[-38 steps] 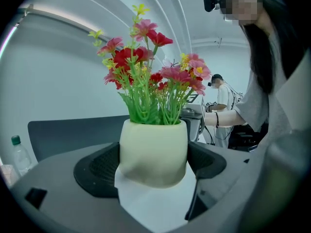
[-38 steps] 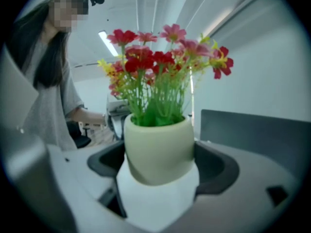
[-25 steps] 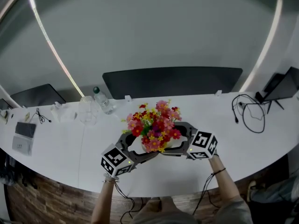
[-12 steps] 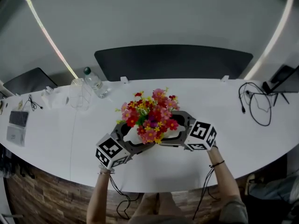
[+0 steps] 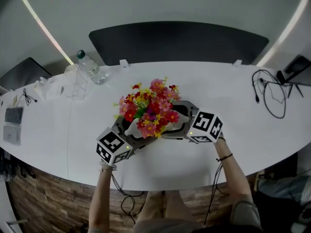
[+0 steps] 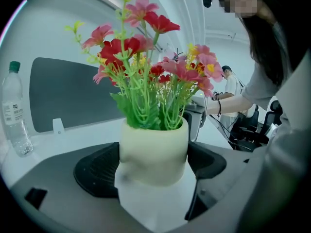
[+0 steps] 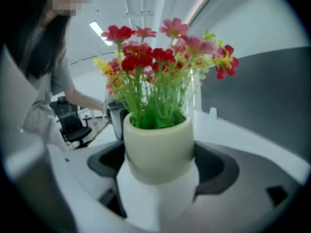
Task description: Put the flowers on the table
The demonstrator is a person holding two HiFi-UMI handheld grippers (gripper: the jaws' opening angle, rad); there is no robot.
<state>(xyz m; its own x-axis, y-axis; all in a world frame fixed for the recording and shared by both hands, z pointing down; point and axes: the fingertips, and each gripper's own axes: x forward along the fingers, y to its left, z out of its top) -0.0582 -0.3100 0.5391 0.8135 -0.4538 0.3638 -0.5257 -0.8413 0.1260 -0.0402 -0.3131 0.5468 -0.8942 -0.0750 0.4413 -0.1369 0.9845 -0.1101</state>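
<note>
Beneath the flowers (image 5: 148, 108), gripper views reveal a clamped cream pot (image 6: 153, 149).

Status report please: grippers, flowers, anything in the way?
Left gripper and right gripper both shut on flower pot. Pot over table, contact unclear. Bottle stands well aside.

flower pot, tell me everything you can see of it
The pot is small, round, cream and matte, with a whiter, narrower base below a soft bulge. It stands upright and holds plastic-looking flowers: red, pink and yellow blooms on green stems. The left gripper and the right gripper clamp it from opposite sides, dark pads against its wall, over the white table. Whether its base touches the table cannot be seen.
</note>
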